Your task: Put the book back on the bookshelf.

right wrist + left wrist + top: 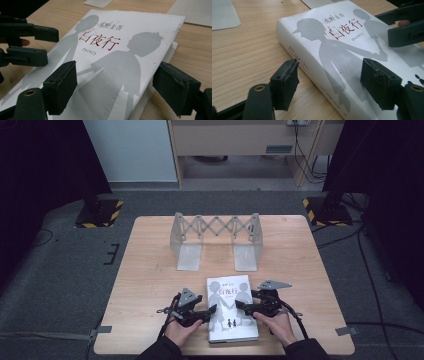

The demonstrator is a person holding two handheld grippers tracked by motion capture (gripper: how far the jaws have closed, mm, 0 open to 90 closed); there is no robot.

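White, the book [232, 308] lies flat at the table's [150, 270] near edge, long axis running away from the person, spine on the left. The left gripper [210, 312] and right gripper [241, 306] flank it (jaws apart, gripping nothing). The rack [216, 240] stands empty beyond, bare wood between.
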